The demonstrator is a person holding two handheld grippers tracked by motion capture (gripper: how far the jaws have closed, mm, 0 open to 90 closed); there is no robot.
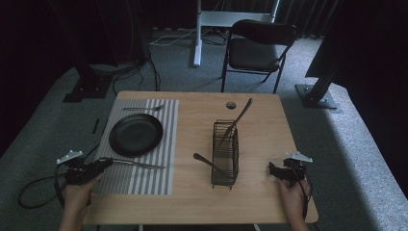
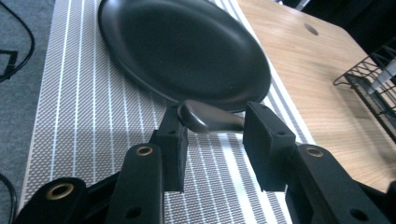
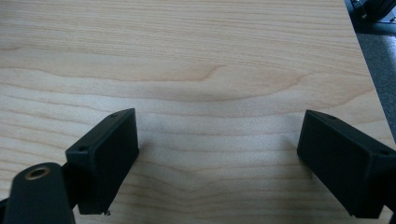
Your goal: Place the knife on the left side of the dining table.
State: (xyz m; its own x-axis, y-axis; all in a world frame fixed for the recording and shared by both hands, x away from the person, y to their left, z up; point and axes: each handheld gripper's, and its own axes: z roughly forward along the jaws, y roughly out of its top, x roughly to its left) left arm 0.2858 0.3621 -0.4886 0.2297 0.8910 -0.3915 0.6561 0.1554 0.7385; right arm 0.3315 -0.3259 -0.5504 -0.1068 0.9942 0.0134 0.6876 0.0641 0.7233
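Item in hand: one metal utensil (image 1: 139, 164), lying on the striped mat (image 1: 159, 144) just in front of the plate (image 1: 135, 134), handle end toward the left gripper (image 1: 107, 161). Whether it is a knife or a fork cannot be told.

Tool state, left: in the left gripper view the handle tip (image 2: 210, 117) sits between the jaws, touching the left pad while a gap shows at the right one; the jaws stand part-way apart and are not clamped. Tool state, right: the right gripper (image 1: 275, 171) rests over bare table (image 3: 196, 56) near the right edge, jaws spread wide, holding nothing.

Handling, as judged: stiff, light, smooth and likely slippery; flat on the mat, so little height to grip. Best taken across the narrow handle close to its end, squarely, or it may pivot or slide out.

Count:
- plate, black, round: 1
- mat, grey-and-white striped: 1
- wire caddy (image 1: 225, 153): 1
- utensils: 4, namely the one at the left gripper, one beyond the plate (image 1: 143, 108), one standing in the caddy (image 1: 238, 120), one leaning from the caddy's near end (image 1: 206, 161)
- grippers: 2
- chair (image 1: 257, 48) beyond the table: 1
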